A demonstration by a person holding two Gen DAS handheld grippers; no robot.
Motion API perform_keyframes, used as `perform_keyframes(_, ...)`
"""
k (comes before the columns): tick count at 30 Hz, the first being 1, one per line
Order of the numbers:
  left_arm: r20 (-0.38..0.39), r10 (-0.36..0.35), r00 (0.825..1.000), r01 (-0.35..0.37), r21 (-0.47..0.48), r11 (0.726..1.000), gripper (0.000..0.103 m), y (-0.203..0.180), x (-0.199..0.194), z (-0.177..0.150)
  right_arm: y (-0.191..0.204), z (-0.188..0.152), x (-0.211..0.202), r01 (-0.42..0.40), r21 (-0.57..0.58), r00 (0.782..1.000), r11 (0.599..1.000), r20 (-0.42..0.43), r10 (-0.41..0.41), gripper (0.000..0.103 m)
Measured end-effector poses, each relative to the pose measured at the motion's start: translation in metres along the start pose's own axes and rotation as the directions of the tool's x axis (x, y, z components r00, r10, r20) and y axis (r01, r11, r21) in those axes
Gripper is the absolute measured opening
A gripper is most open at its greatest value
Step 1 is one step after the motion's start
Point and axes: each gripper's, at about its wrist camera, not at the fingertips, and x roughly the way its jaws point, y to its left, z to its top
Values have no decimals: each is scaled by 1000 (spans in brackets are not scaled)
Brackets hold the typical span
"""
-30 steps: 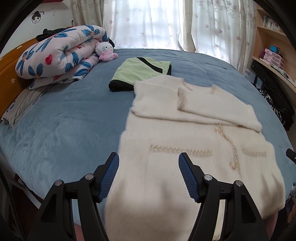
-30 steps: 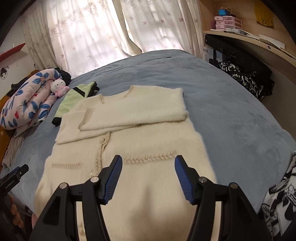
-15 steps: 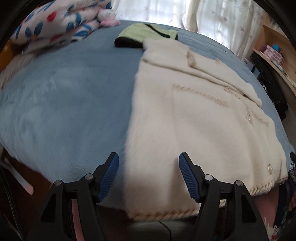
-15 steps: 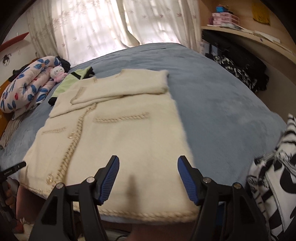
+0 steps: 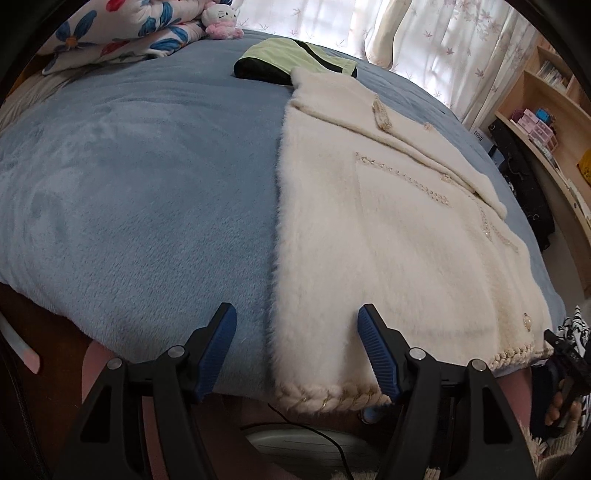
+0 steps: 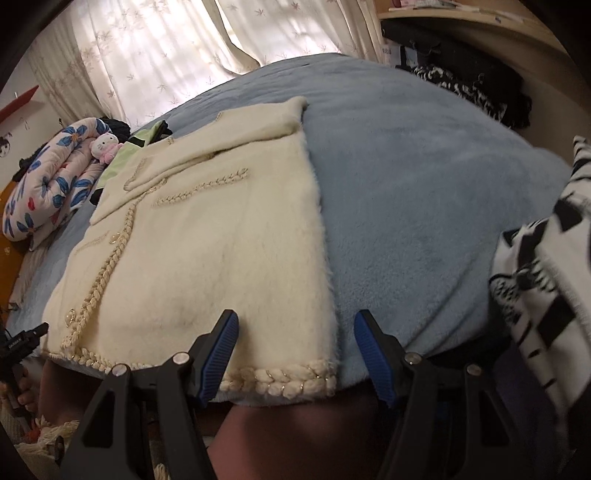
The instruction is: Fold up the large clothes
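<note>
We hold left gripper (image 5: 296, 345) and right gripper (image 6: 295, 350) spread wide, gripping nothing, straddling hem corners of cream cardigan (image 5: 376, 236) on blue bed (image 5: 129, 192).

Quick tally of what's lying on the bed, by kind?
Cream cardigan: 1
Green and black folded garment: 1
Floral quilt: 1
Plush toy: 1
Total: 4

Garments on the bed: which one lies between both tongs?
The cream fuzzy cardigan, its braided hem at the bed edge between both open tongs. The folded green garment lies far beyond, near the curtains.
</note>
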Motion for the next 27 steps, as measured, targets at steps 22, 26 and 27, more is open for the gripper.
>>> perform_keyframes(22, -74, -73, 995, 81, 100, 992, 54, -25, 15, -10, 10, -6, 17, -88, -4, 995, 996, -51, 88, 34)
perform_keyframes(26, -120, -67, 991, 83, 129, 988, 22, -41, 16, -4, 19, -4, 17, -40, -42, 998, 998, -58, 38, 27)
perform_keyframes(27, -131, -46, 990, 66, 144, 987, 21, -47, 15, -1, 23, -3, 15, -29, -57, 998, 998, -55, 26, 25)
